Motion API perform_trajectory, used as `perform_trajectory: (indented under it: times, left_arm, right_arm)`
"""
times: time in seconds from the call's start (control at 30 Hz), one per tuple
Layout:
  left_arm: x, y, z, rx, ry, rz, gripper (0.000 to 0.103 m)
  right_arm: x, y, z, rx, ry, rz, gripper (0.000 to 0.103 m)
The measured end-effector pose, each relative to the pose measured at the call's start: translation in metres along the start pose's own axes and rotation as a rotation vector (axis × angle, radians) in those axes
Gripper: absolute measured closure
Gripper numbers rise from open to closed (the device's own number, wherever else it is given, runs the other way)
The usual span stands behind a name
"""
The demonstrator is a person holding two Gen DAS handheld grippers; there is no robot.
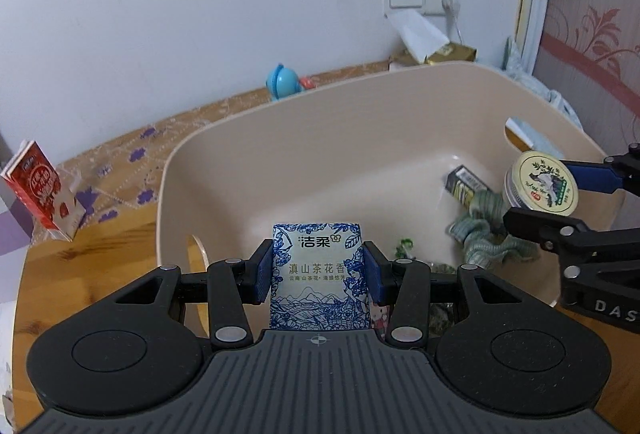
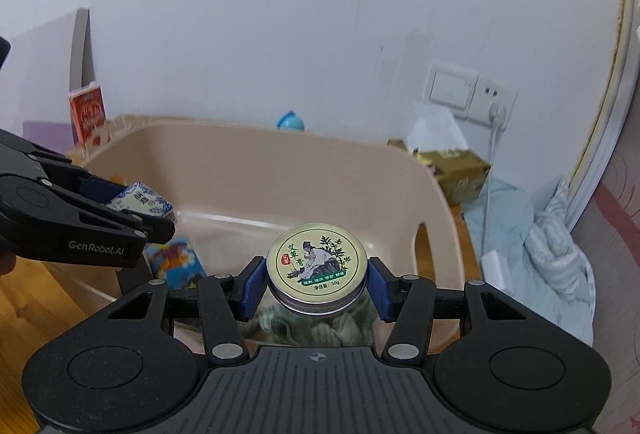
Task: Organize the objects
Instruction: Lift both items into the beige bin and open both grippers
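Over the beige bin (image 1: pixel 280 138), a blue-and-white floral tissue pack (image 1: pixel 318 274), upright.

My left gripper (image 1: pixel 318 270): black linkage arms, silver rivets, blue ribbed pads (image 1: pixel 264 272), grey ridged base with crosshair mark. My right gripper (image 2: pixel 316 284): same build; white "GenRobot.AI" lettering on left one's side.

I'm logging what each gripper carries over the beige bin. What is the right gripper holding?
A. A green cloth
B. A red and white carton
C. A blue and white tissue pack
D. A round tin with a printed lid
D: the right gripper has its blue pads pressed on either side of the round tin, above the beige bin; the tissue pack is in the left gripper.
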State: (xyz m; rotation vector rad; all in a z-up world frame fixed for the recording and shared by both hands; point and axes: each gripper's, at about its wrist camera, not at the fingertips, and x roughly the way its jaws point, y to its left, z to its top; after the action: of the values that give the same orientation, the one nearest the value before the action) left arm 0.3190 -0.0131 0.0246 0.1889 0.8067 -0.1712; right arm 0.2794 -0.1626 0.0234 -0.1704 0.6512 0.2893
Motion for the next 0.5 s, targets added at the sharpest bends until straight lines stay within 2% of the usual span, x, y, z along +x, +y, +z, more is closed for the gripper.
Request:
perform_trajectory:
  times: [0.07, 0.1, 0.13, 0.2, 0.3, 0.5]
  left_arm:
    - [0.003, 0.000, 0.000, -0.003, 0.025, -0.018, 0.056]
    - [0.003, 0.000, -0.001, -0.002, 0.024, -0.023, 0.055]
    - [0.003, 0.000, -0.001, 0.002, 0.021, -0.025, 0.054]
    - [-0.001, -0.001, -0.002, 0.006, 0.007, -0.011, 0.043]
    - [-0.011, 0.001, -0.002, -0.008, -0.025, -0.011, 0.031]
    - [-0.040, 0.004, -0.005, -0.021, -0.087, -0.005, 0.024]
  right_arm:
    - [0.000, -0.004, 0.000, 0.027, 0.009, 0.015, 0.051]
    - [0.000, -0.004, 0.000, 0.030, 0.012, 0.006, 0.043]
    - [-0.001, -0.005, 0.000, 0.024, 0.008, -0.001, 0.043]
    - [-0.006, -0.004, 0.000, 0.011, -0.002, -0.009, 0.040]
    - [-0.015, -0.006, 0.000, 0.020, -0.030, -0.019, 0.036]
    - [-0.044, -0.007, -0.002, 0.066, -0.096, -0.035, 0.023]
